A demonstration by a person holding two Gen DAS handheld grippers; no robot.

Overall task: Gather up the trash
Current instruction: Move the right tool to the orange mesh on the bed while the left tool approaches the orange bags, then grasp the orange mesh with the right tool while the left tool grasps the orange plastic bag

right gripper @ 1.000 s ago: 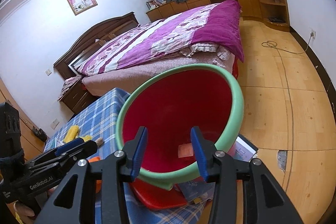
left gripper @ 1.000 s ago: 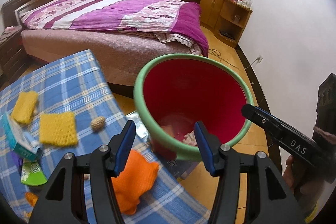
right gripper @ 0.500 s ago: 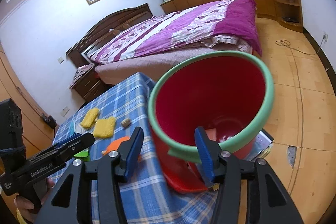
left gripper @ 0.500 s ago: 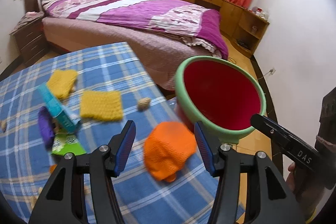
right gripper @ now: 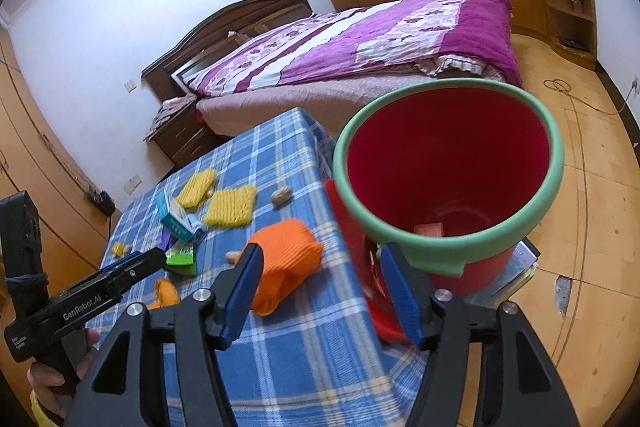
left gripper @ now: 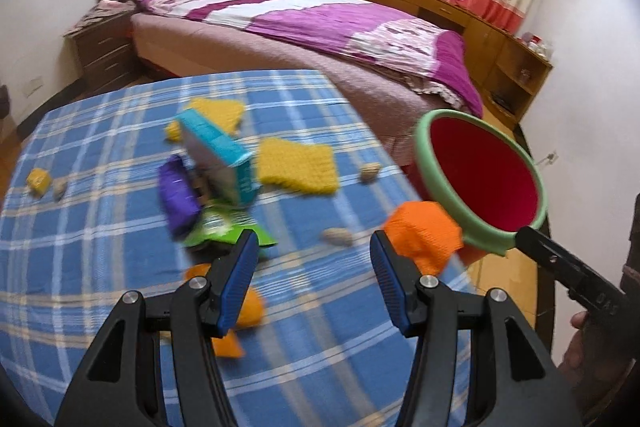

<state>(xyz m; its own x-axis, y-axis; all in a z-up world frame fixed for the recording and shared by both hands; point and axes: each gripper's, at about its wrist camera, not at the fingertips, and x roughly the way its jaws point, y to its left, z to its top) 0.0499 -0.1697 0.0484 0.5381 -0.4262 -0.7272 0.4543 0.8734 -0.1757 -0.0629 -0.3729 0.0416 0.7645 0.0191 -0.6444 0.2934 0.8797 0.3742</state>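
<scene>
A red bin with a green rim [right gripper: 452, 243] stands just off the right edge of the blue checked table [right gripper: 304, 351]; a pink scrap lies at its bottom. On the table lie a teal box [left gripper: 218, 155], a purple wrapper [left gripper: 178, 195], a green wrapper [left gripper: 224, 229], orange peel bits [left gripper: 248, 307] and small nuts [left gripper: 338, 237]. My left gripper [left gripper: 312, 251] hangs open and empty above the table, near the green wrapper. My right gripper [right gripper: 320, 259] is over the table's edge beside the bin, its jaws opening with nothing held between them.
Two yellow knitted pads [left gripper: 298, 167] and an orange knitted cloth [right gripper: 288, 247] lie among the trash. A red plastic piece [right gripper: 352, 247] and papers [right gripper: 520, 267] sit under the bin. Behind the table stands a bed [left gripper: 320, 23]; a wooden floor [right gripper: 592, 187] lies to the right.
Both views have swung left, from the bin's mouth to the tabletop. The right jaws stand wider apart than before. The left jaws keep the same gap.
</scene>
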